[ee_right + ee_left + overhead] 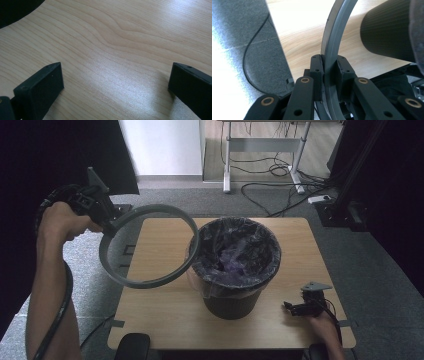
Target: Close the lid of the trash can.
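At the left of the frame my left gripper (102,212) pinches the grey ring (150,245) at its upper-left edge; the ring hangs tilted, its right side overlapping the bin (235,265) rim at centre. My right gripper (300,308) rests spread on the bench (165,315), lower right.

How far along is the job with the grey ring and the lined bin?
Done: the bag already lines the bin, its edge folded over the rim. In hand: the left gripper clamps the grey ring, held tilted in the air beside the bin. Left: the ring is not on the rim. The right gripper rests open on the table.
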{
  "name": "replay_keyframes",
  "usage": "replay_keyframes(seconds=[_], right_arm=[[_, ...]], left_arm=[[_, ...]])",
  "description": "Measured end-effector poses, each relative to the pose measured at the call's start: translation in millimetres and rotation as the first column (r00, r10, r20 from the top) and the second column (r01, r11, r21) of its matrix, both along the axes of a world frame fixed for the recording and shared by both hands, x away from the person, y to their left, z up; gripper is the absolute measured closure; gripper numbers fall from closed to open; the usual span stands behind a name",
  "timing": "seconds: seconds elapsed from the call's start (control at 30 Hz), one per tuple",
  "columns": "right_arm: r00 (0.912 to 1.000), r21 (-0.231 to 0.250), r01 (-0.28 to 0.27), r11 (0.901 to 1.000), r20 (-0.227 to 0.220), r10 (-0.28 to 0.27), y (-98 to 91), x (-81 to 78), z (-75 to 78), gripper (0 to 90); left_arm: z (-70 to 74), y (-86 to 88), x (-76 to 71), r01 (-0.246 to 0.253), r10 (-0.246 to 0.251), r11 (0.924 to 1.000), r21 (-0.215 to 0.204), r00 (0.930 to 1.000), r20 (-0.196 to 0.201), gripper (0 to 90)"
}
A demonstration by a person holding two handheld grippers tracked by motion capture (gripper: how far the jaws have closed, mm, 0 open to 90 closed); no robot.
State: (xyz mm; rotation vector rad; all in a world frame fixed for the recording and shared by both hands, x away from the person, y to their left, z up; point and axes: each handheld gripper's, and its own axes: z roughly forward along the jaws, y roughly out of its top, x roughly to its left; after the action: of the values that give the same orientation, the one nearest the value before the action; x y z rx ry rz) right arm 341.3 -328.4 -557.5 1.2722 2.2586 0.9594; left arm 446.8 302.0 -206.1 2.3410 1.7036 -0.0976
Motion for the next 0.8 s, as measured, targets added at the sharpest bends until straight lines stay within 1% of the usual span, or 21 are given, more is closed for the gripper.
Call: replay_keyframes(seconds=[0.13, 0.23, 0.27, 0.33, 0.37, 0.53, 0.8], right_arm=[[1.0, 0.0, 0.0, 1.0, 0.0, 0.0, 0.0, 0.0, 0.0, 0.0], [1.0, 0.001, 0.003, 1.0, -0.001, -0.003, 0.6, 0.2, 0.0, 0.0], [1.0, 0.001, 0.003, 1.0, -0.001, -0.003, 0.6, 0.2, 0.0, 0.0], [1.0, 0.001, 0.004, 1.0, -0.001, -0.004, 0.7, 0.3, 0.0, 0.0], [1.0, 0.001, 0.004, 1.0, -0.001, -0.004, 0.7, 0.3, 0.0, 0.0], [1.0, 0.0, 0.003, 1.0, -0.001, -0.003, 0.6, 0.3, 0.0, 0.0], [1.0, 0.001, 0.004, 1.0, -0.001, -0.004, 0.7, 0.3, 0.0, 0.0]], left_arm=[[0.5, -24.1, 7.5, 0.045, -0.045, 0.999, -0.006, 0.999, 0.003, 77.9], [0.1, -44.8, 13.7, 0.086, -0.086, 0.9962, -0.015, 0.9963, 0.003, 77.9], [0.1, -44.8, 13.7, 0.086, -0.086, 0.9962, -0.015, 0.9963, 0.003, 77.9], [-0.6, -66.1, 19.6, 0.124, -0.124, 0.9922, -0.019, 0.9923, -0.003, 77.9], [-0.6, -66.1, 19.6, 0.124, -0.124, 0.9922, -0.019, 0.9923, -0.003, 77.9], [-1.7, -95.8, 26.3, 0.172, -0.172, 0.9849, -0.022, 0.985, -0.011, 77.9], [-8.1, -141.6, 35.8, 0.245, -0.245, 0.9691, -0.03, 0.9691, -0.026, 77.8]])
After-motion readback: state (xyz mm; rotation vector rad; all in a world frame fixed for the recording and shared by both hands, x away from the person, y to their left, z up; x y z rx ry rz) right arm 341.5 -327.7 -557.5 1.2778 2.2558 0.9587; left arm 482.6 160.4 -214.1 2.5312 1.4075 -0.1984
